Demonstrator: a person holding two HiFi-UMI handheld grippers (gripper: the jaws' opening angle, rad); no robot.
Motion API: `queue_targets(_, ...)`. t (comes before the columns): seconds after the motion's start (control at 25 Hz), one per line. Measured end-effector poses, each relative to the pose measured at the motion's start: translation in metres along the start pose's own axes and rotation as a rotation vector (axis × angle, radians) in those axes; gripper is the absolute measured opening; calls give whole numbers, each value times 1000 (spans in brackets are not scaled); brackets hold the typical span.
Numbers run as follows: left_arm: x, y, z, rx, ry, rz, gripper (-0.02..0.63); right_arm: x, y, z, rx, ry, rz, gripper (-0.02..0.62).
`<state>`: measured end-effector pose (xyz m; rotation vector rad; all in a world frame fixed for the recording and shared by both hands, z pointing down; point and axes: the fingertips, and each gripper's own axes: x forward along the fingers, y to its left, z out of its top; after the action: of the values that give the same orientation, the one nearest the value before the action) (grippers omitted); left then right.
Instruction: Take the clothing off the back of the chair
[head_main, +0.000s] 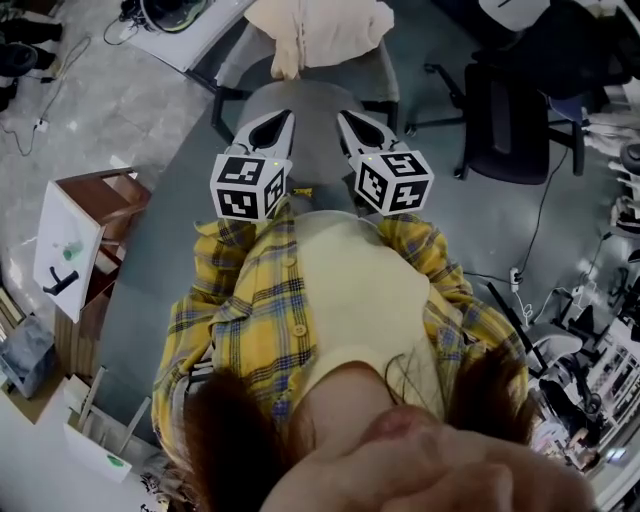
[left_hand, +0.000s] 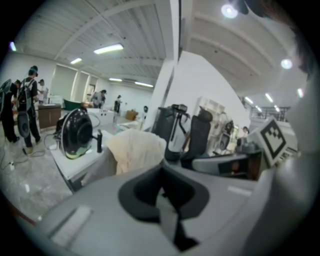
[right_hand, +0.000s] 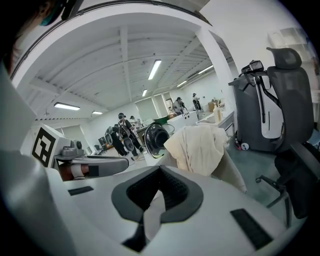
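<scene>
The fingers of my left gripper (head_main: 283, 122) are closed on nothing, and so are those of my right gripper (head_main: 346, 120). Both point at the clothing (head_main: 318, 30) and are well apart from it. It is a cream garment draped over the back of the chair (head_main: 312, 95). It hides most of the backrest, and the head view's upper edge cuts off its top. It hangs lengthwise downward, with one strip trailing toward the seat.
</scene>
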<state>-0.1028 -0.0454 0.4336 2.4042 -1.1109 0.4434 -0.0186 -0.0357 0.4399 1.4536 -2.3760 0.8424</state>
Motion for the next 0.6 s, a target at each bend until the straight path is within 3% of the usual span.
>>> queue_targets(0.16, 11, 16, 14, 20, -11, 0, 0, 14, -4, 17, -19, -11, -18, 12)
queue_targets(0.6, 31, 26, 25, -22, -33, 38, 0, 30, -22, 36, -41, -3, -5, 12)
